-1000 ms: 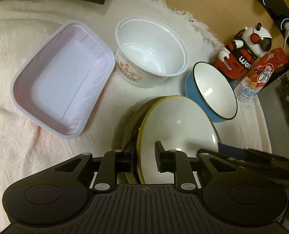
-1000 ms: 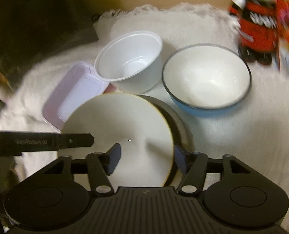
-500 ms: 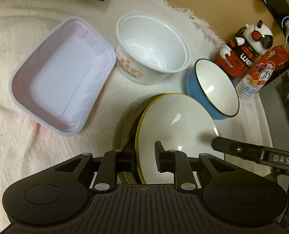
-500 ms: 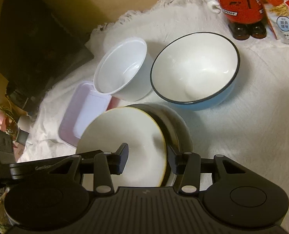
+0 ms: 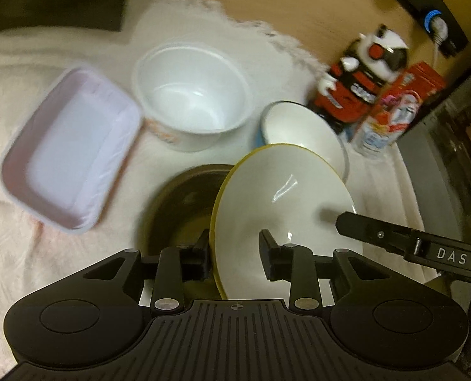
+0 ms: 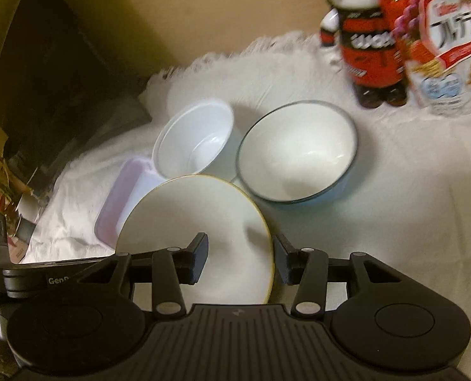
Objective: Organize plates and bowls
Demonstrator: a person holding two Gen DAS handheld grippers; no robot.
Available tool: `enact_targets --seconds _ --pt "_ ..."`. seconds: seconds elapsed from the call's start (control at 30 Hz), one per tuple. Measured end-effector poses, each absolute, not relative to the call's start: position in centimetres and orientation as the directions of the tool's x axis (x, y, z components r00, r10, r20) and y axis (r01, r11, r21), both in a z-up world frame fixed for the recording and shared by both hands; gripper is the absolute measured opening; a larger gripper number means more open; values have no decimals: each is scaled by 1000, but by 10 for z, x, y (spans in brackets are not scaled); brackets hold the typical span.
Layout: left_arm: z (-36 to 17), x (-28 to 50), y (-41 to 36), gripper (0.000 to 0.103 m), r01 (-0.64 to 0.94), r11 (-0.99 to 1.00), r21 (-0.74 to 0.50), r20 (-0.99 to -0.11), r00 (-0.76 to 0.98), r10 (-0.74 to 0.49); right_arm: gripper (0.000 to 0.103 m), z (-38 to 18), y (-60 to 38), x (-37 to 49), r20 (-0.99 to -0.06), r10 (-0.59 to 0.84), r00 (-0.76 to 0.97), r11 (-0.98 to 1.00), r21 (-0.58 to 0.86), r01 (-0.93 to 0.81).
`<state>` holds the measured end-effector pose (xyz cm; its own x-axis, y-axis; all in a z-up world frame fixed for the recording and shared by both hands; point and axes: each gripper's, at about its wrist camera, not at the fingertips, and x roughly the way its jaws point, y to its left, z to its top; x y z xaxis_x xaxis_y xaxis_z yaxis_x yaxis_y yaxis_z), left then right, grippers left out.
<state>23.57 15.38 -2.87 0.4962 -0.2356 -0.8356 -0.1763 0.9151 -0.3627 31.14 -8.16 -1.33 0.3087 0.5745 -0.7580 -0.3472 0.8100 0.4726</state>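
Your left tongs (image 5: 234,250) pinch the rim of the yellow-edged plate (image 5: 283,203) lifted above the dark bowl (image 5: 178,209), right tongs (image 6: 240,258) loosely astride its rim — next, probably, lower it level onto a stack — watch the blue bowl (image 6: 299,152) nearby.

My left gripper (image 5: 234,254) was matte black plastic: a ribbed central housing, a round domed disc at each side, silver screw heads at the linkage pivots, and blocky dark finger pads (image 5: 266,254). My right gripper (image 6: 240,258) looked identical; seen from the left camera, its finger bore white letters "DAS".
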Motion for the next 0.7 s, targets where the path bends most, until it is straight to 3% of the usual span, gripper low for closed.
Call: enact_targets --seconds 0.23,0.7 --pt "-15 259 95 38 -80 935 -345 -825 500 -262 46 -7 -142 311 -764 544 346 837 466 -286" --pt "-46 287 24 39 13 951 -308 -873 393 -288 48 -44 -202 326 -802 470 368 882 442 -163"
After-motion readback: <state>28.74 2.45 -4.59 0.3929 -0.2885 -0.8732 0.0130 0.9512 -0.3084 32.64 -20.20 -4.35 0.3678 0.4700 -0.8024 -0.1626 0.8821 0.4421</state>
